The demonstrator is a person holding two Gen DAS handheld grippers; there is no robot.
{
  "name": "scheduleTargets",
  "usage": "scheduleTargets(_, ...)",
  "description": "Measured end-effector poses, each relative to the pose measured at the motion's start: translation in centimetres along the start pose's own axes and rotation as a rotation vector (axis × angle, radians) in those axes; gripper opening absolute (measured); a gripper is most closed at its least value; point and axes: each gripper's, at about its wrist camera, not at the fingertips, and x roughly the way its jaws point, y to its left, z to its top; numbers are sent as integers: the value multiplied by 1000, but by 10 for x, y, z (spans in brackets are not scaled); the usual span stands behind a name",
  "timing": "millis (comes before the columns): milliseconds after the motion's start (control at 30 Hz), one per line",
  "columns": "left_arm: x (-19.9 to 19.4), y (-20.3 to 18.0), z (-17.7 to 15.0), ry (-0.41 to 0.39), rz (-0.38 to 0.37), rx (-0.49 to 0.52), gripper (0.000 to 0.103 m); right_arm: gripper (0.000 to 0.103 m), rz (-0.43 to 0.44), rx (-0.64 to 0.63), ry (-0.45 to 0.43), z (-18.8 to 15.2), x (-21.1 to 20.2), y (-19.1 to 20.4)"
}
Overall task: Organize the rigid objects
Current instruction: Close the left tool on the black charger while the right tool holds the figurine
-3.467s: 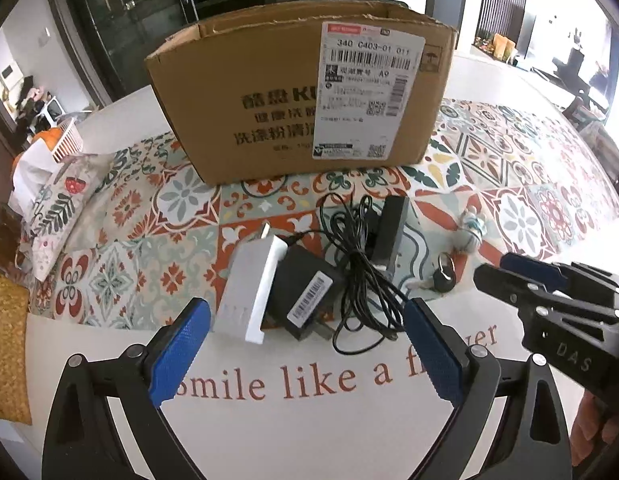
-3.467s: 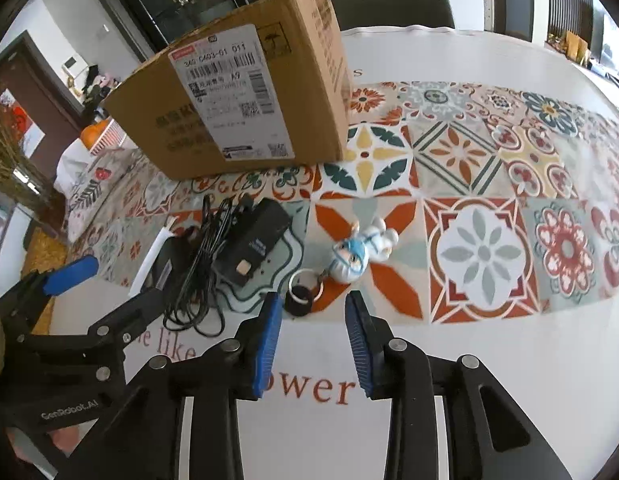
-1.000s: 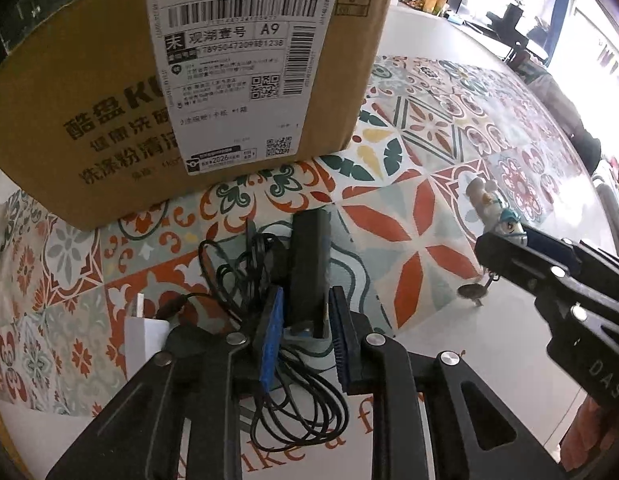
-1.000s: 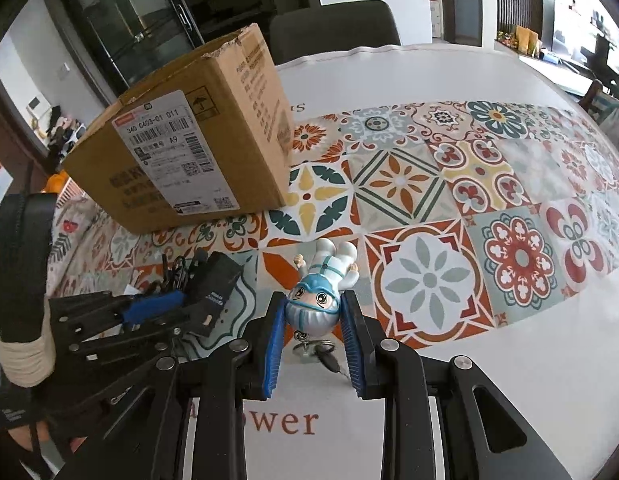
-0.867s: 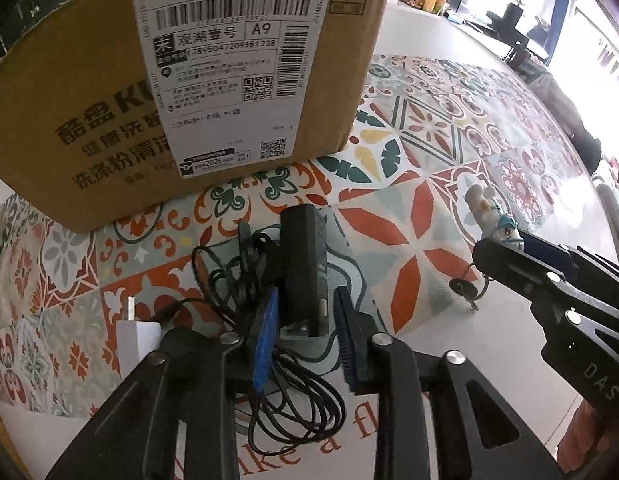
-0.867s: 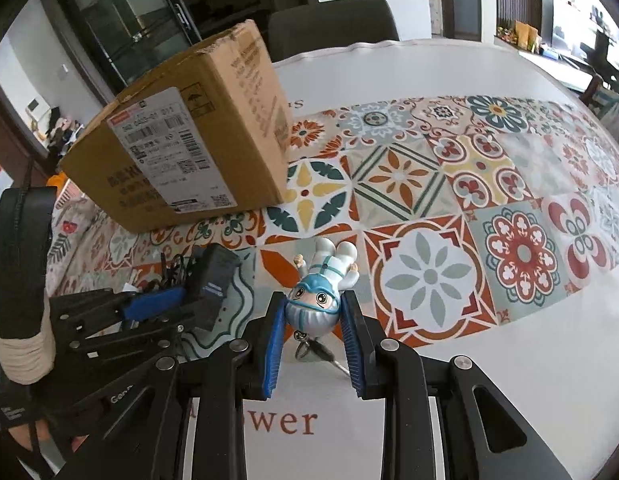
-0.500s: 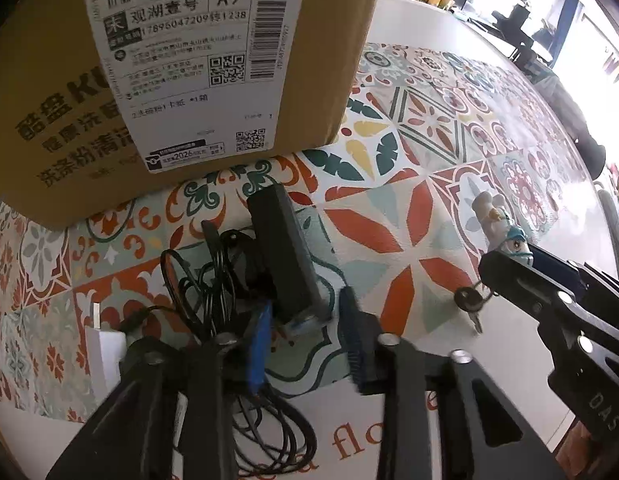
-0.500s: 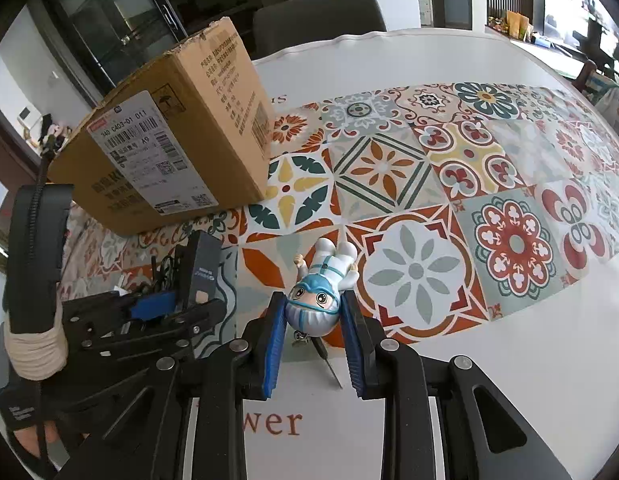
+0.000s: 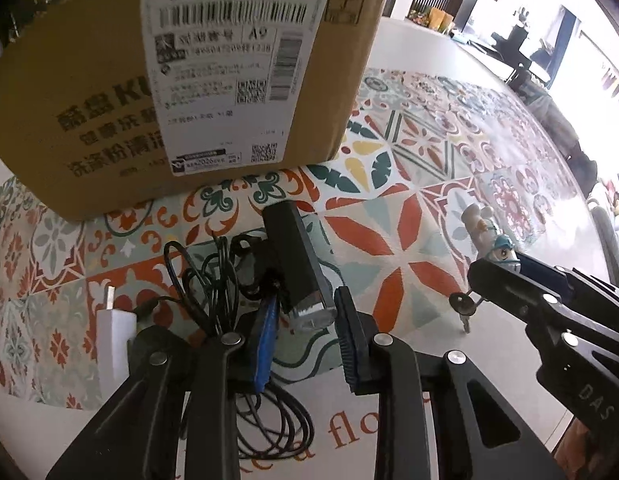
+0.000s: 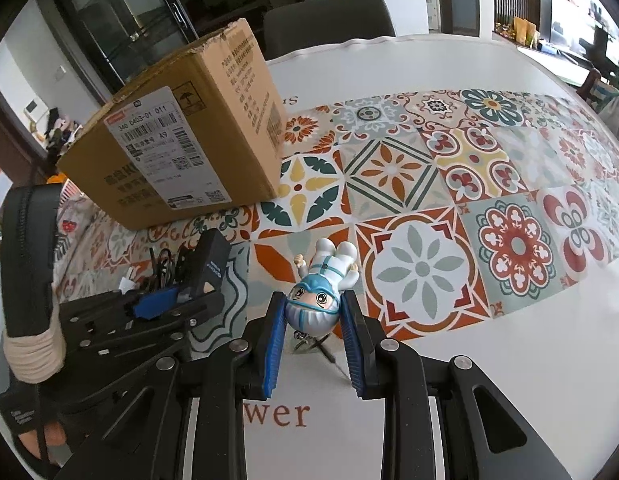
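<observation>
My left gripper [image 9: 305,332] is shut on the end of a black power adapter [image 9: 295,260], tilted up off the tablecloth with its black cable [image 9: 213,276] trailing. The adapter [image 10: 209,268] also shows in the right wrist view. My right gripper [image 10: 313,332] is shut on the head of a small white-and-blue figurine keychain [image 10: 321,284], held above the table with its key [image 9: 461,308] hanging below. The cardboard box [image 9: 181,80] stands just behind the adapter; in the right wrist view the box [image 10: 181,140] is at the upper left.
A white charger [image 9: 113,340] lies left of my left gripper beside the cable coil. The patterned tablecloth [image 10: 421,272] covers the white table, with printed lettering [image 10: 281,412] near the front edge. A dark chair [image 10: 329,20] stands behind the table.
My left gripper has lifted the adapter's near end and moved toward the box. My right gripper has raised the figurine keychain off the table, key dangling.
</observation>
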Motion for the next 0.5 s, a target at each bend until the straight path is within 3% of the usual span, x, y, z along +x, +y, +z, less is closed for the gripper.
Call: scheduleTargets(500,-38,9,-7,-102,20,-6,24,28,17,-20,-13,-2,-12,10)
